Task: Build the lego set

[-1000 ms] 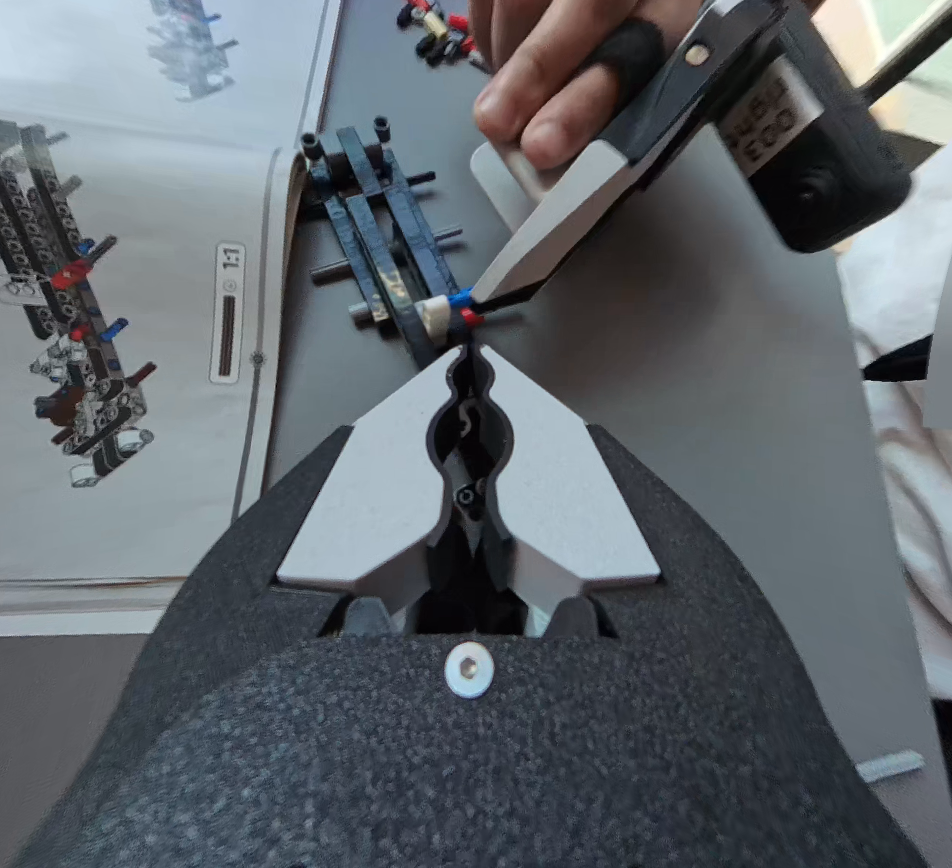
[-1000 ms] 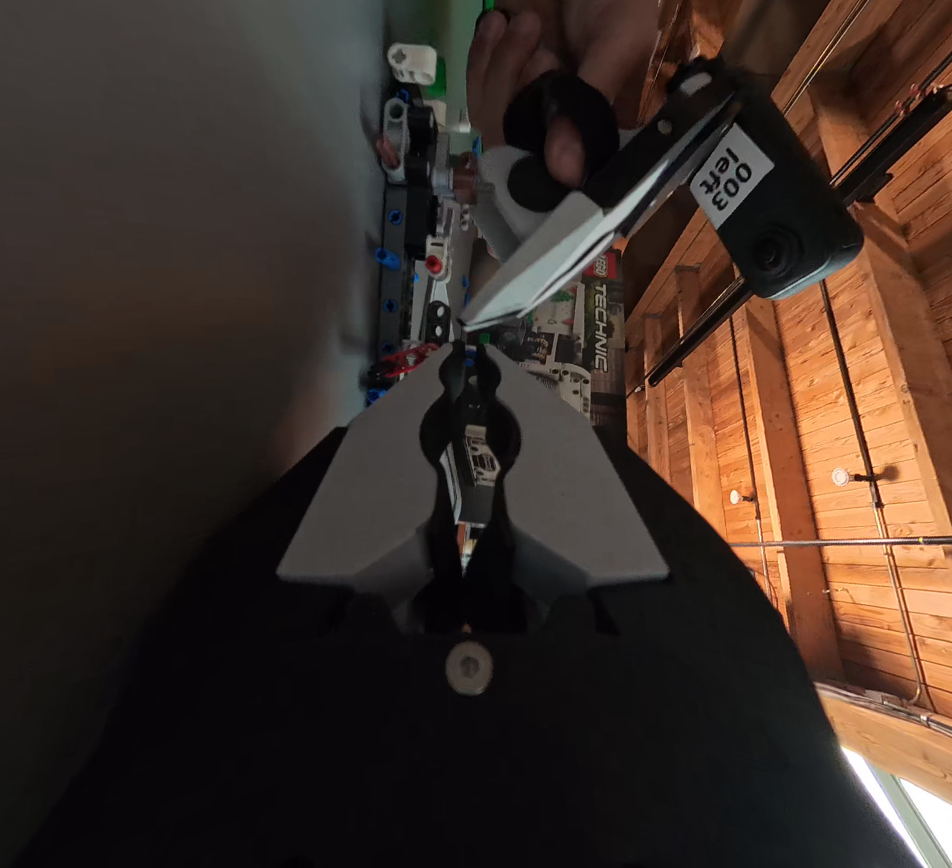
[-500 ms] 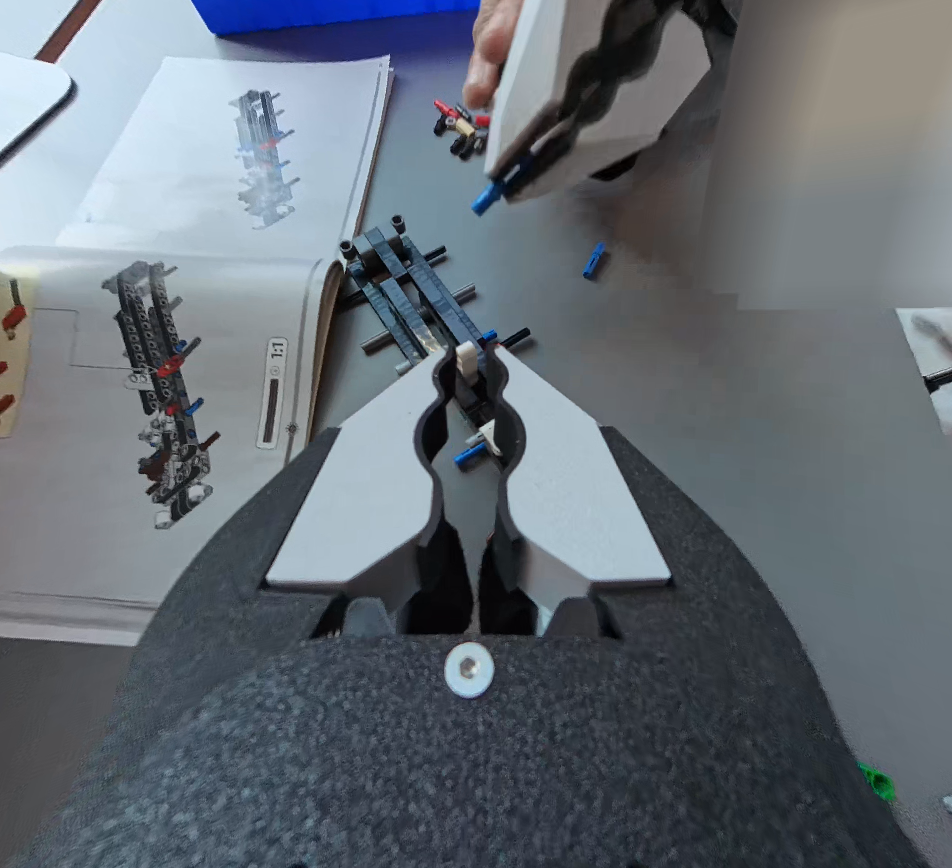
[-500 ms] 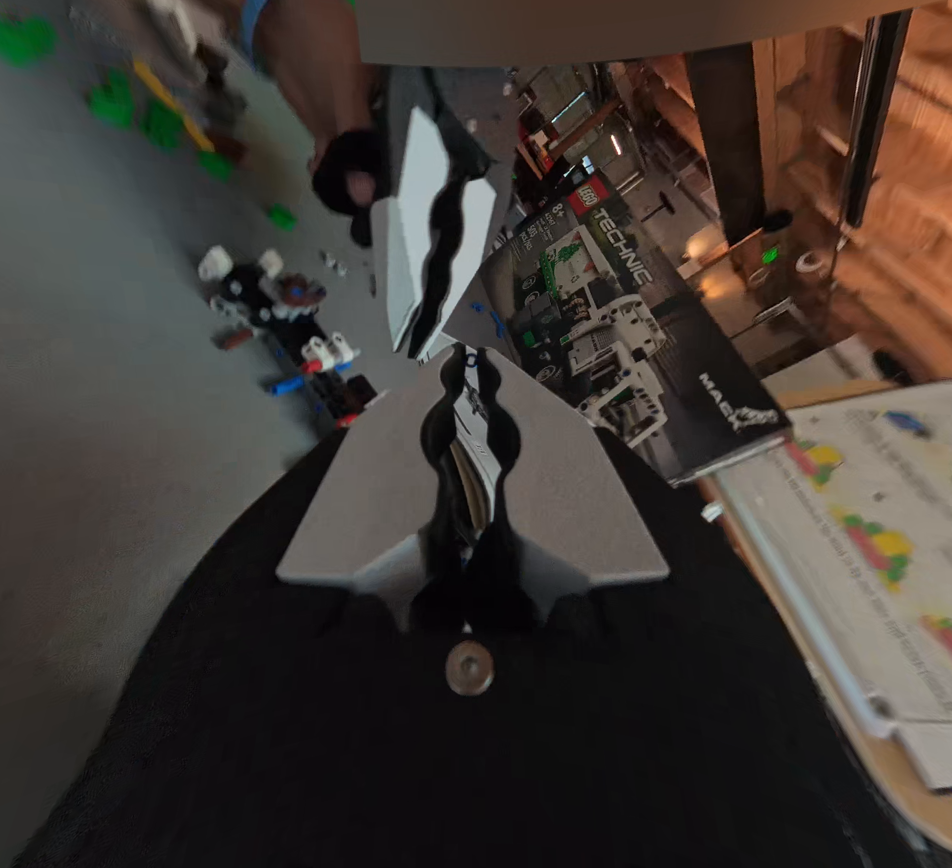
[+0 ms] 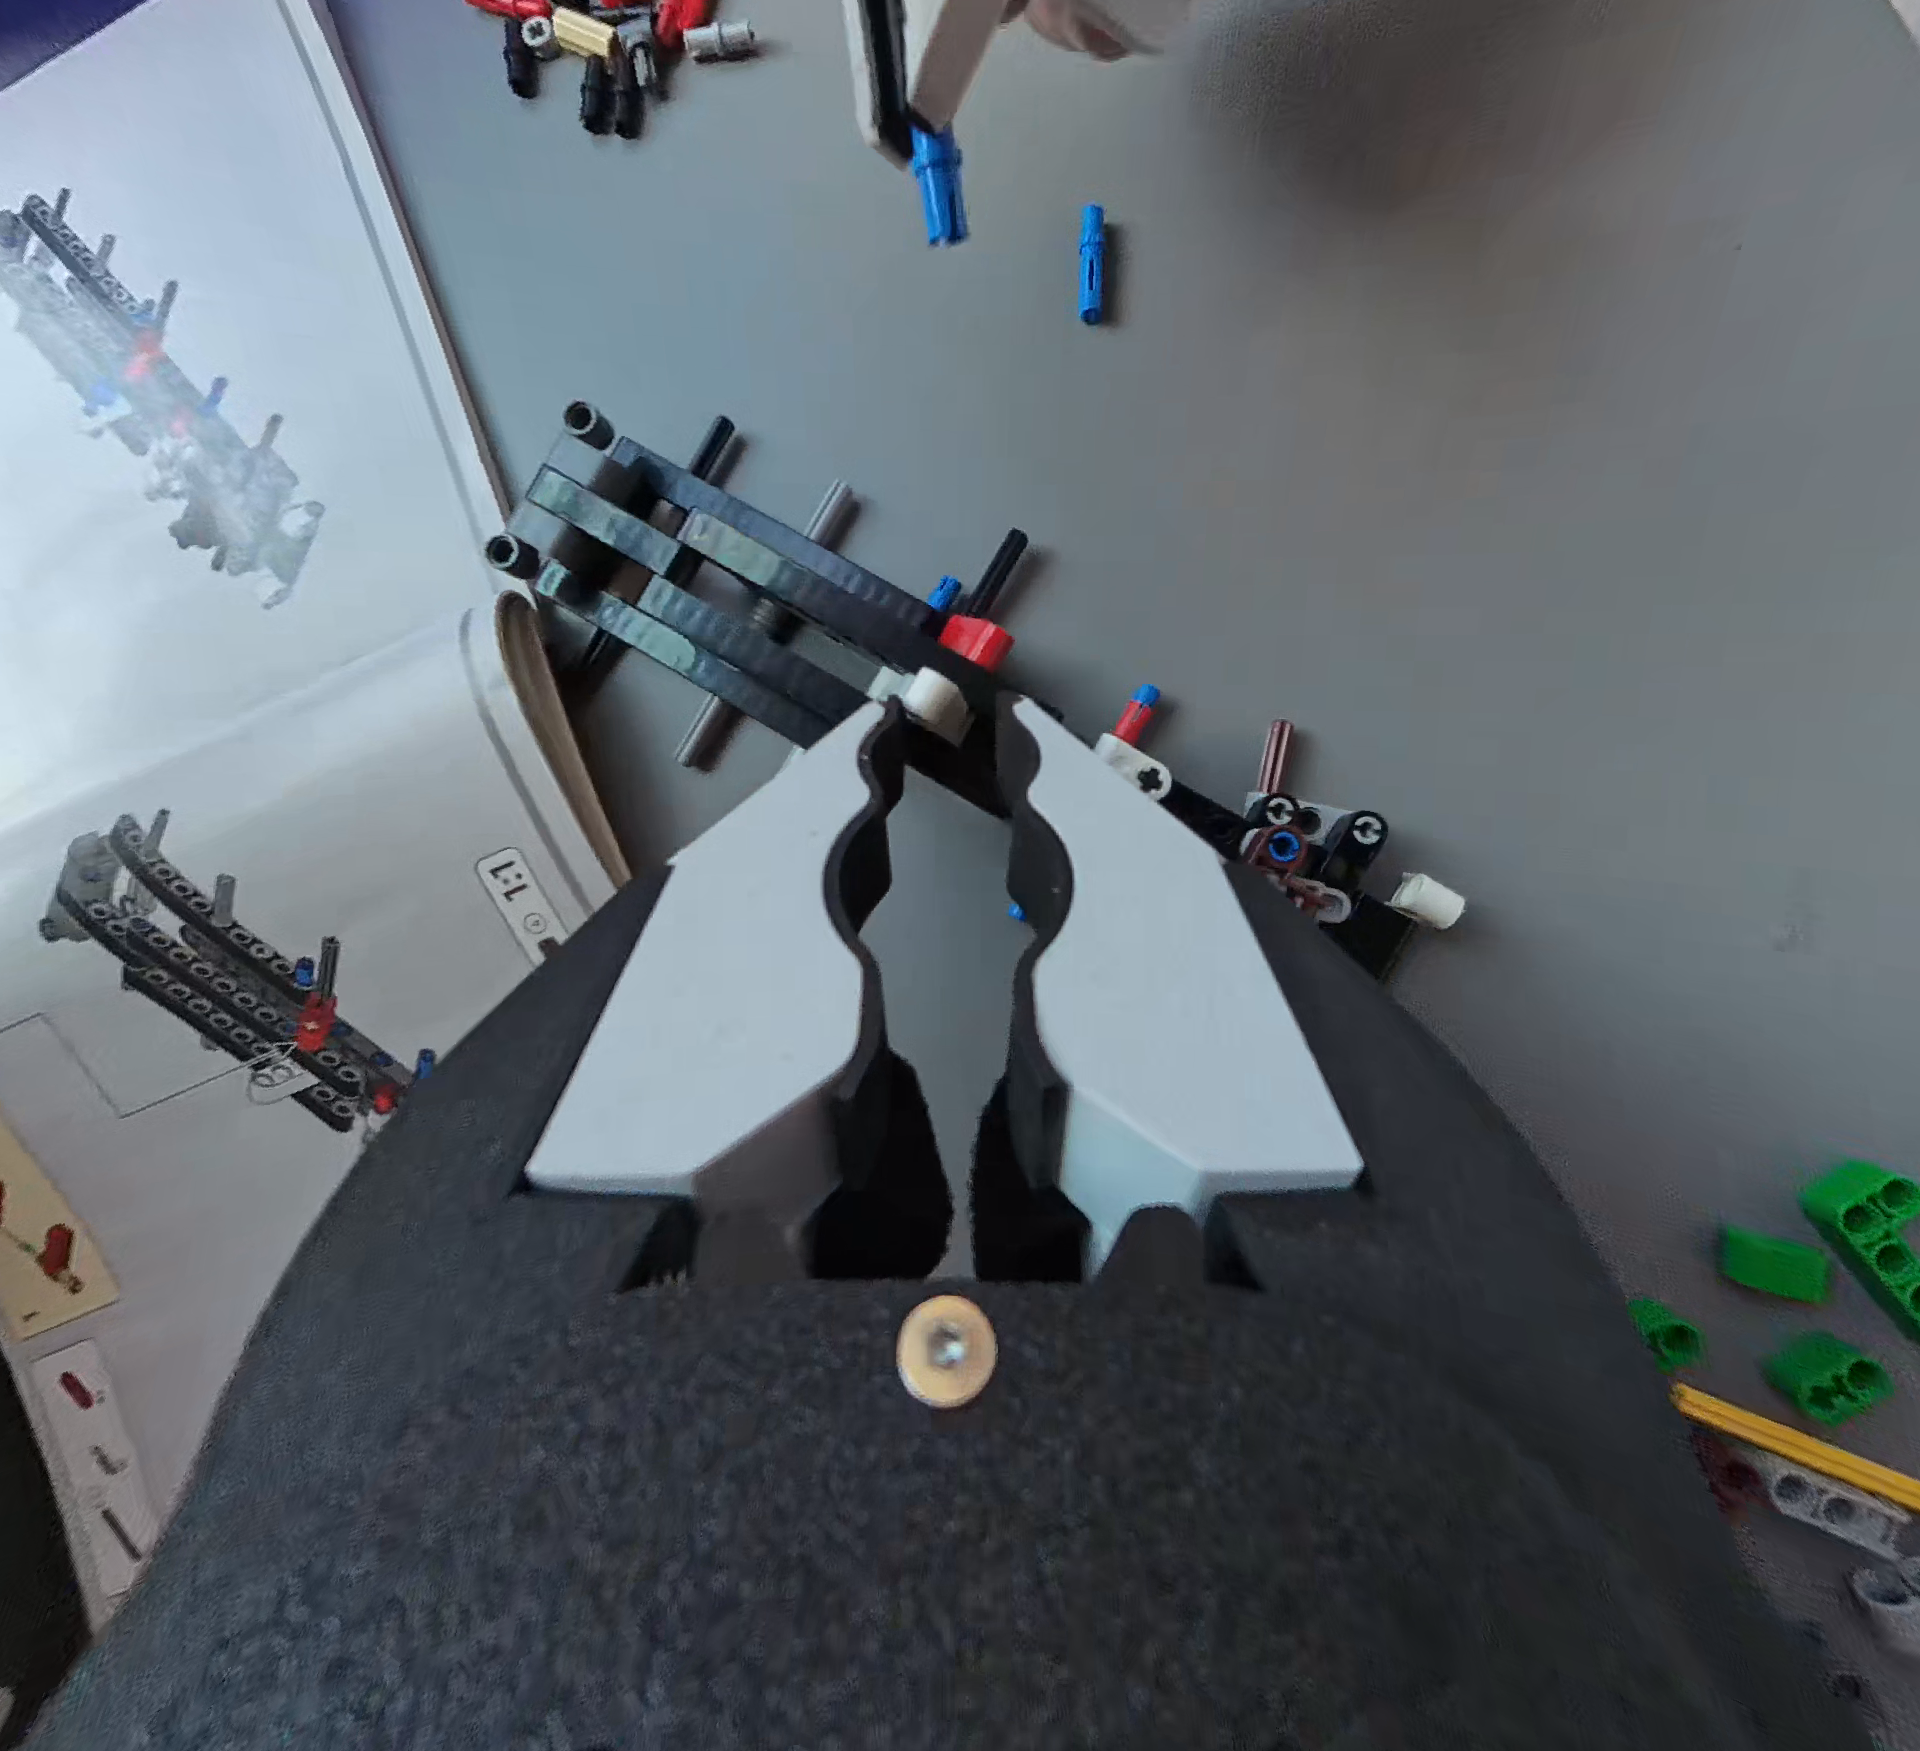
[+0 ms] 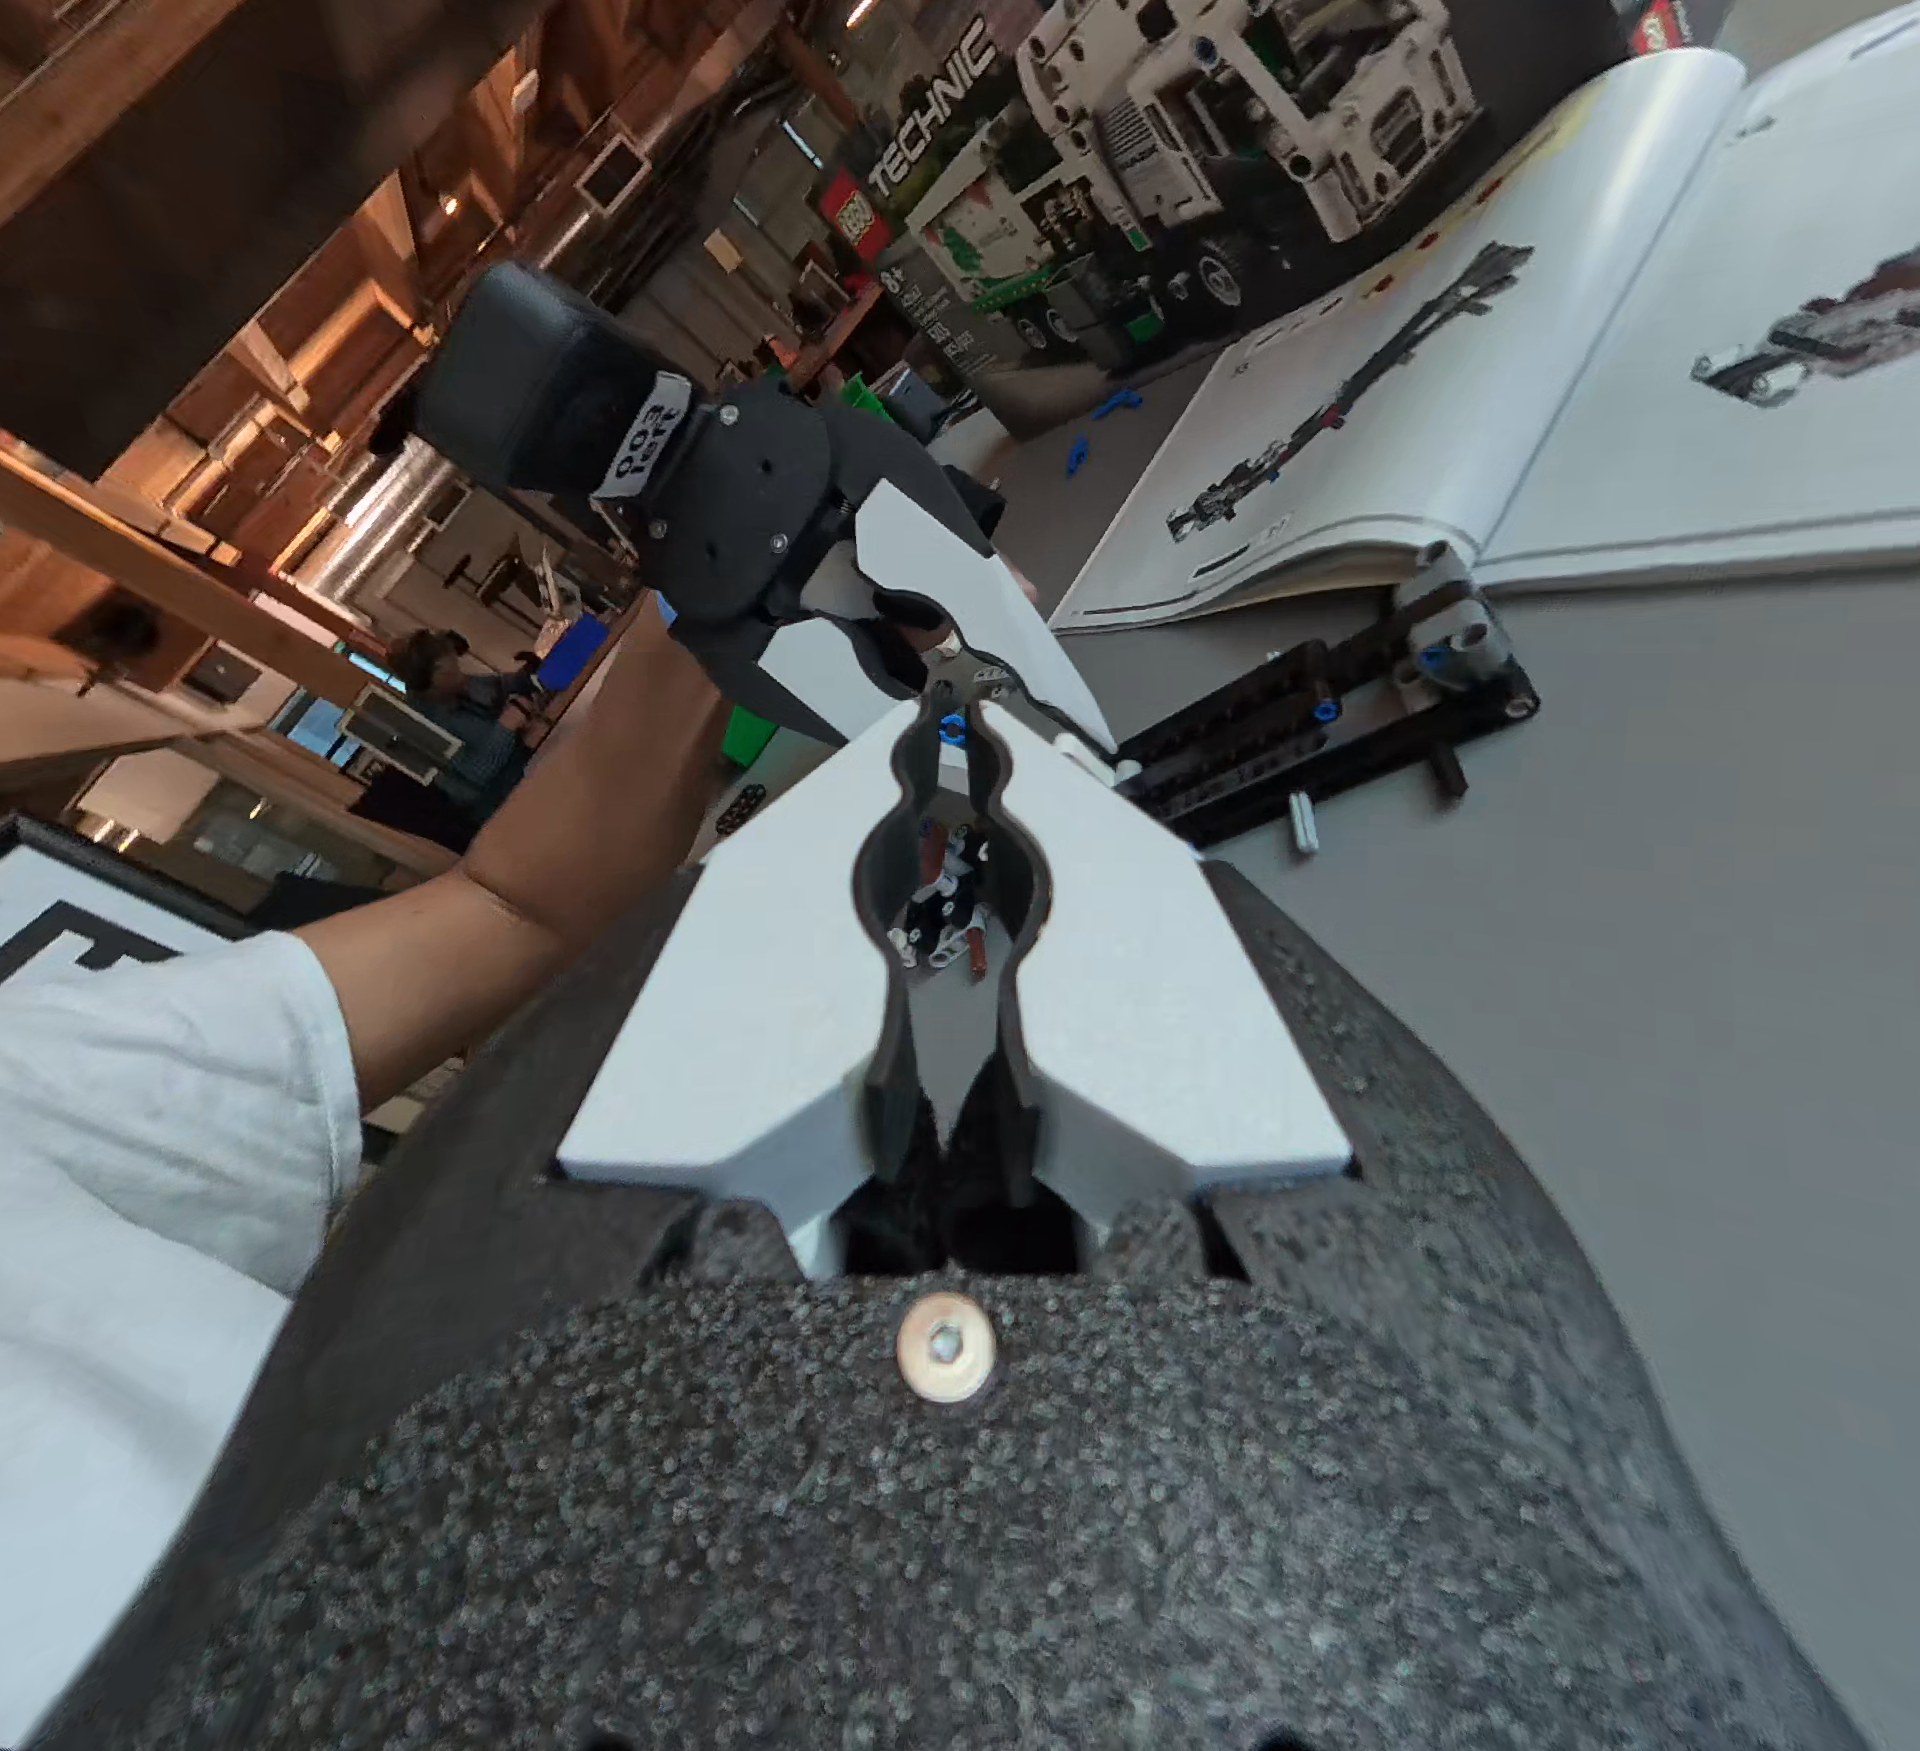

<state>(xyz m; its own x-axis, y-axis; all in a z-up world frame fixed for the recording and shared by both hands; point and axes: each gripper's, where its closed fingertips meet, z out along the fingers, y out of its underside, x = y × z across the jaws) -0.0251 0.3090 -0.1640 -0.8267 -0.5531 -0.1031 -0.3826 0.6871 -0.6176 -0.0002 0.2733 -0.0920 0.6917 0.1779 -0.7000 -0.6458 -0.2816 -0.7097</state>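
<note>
Fingers of the right gripper (image 6: 949, 714) are closed on a short blue pin (image 5: 938, 179), which sticks out past their tips and hangs above the grey table (image 5: 1455, 454), clear of everything lying on it. A second blue pin (image 5: 1091, 262) lies loose on the table just beside it. The left gripper (image 5: 951, 714) stands open and holds nothing. Its tips sit either side of the near end of a dark frame of long beams (image 5: 727, 579), with a white bush (image 5: 935, 702) just at the left fingertip and a red one (image 5: 975, 639) right behind. The frame lies flat against the edge of an open instruction booklet (image 5: 208, 351). A small pile of red and black pins (image 5: 613, 28) lies farther off, and green pieces (image 5: 1860, 1223) lie at the right edge.
</note>
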